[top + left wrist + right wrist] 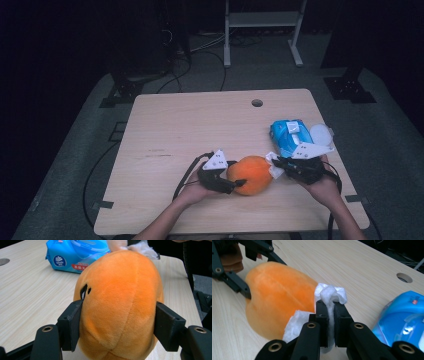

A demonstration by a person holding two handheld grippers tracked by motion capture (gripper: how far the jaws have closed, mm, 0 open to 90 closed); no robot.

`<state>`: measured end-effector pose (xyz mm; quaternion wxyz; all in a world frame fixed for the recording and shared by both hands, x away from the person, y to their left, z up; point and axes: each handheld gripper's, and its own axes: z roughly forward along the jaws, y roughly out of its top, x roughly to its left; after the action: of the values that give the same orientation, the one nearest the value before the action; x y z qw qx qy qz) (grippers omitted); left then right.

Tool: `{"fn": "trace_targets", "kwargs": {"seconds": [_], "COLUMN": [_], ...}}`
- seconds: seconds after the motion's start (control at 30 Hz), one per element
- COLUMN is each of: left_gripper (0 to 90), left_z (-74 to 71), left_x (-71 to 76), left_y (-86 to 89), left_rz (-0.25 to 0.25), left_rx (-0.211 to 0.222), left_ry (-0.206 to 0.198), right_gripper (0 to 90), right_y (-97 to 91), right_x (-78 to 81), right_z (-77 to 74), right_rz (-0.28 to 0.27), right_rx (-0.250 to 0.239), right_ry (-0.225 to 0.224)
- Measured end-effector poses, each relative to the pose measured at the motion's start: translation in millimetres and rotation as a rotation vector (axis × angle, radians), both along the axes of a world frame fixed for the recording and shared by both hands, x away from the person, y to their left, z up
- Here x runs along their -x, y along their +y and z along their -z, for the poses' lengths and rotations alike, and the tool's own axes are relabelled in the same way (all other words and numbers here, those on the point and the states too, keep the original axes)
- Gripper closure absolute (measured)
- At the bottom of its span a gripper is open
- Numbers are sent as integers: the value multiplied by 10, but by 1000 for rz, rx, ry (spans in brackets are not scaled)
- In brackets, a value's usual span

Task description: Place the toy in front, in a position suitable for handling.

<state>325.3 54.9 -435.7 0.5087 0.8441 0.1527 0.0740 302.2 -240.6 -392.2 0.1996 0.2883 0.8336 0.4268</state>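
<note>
Nearest the person, the left gripper (235, 184) lies low over the front part of the wooden table (190, 125), held in the left hand (192, 192). Its two black jaws stand either side of the orange plush toy (251, 174); in the left gripper view both pads press into the toy's flanks, so this claw is clamped on the toy. The toy (120, 305) is rounded, with a small black stitched mark on its upper left side, and it rests on the table surface.

Immediately to the toy's right, the right gripper (276, 167) comes in from the right hand (322, 187). Its jaws are closed together on a white wipe (329, 296), which bunches above the pads and hangs out below them. In the right gripper view the wipe touches the toy's (277, 300) side. A grey three-cornered plate sits on top of each gripper.

Just beyond the right gripper lies a blue pack of wet wipes (290, 136), flat on the table, near its right edge. A round white lid (320, 134) lies just beside the pack on its right.

Farther off, a round cable hole (257, 103) sits in the table near its far edge. Beyond the table, on the dark floor, stands a white frame (262, 30), with cables trailing to its left.
</note>
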Motion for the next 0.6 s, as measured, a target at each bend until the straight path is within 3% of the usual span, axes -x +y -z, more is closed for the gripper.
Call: {"fn": "trace_targets", "kwargs": {"seconds": [0.17,0.37,0.53,0.6], "left_gripper": [321,328,309,233], "left_z": [-1,1,12,24], "left_x": [-46,-37,-39,-52], "left_y": [19,10,10,10], "left_rz": [-47,-52,-21,-6], "left_rx": [45,44,43,45], "left_ry": [53,50,36,40], "right_gripper": [834,833,833,833], "right_y": [38,353,355,253], "right_x": [58,168,118,60], "right_z": [-57,-119,-117,-70], "right_rz": [-46,-149,-125,-93], "right_rx": [-11,1,-11,-26], "right_ry": [-1,-25,-33,-7]}}
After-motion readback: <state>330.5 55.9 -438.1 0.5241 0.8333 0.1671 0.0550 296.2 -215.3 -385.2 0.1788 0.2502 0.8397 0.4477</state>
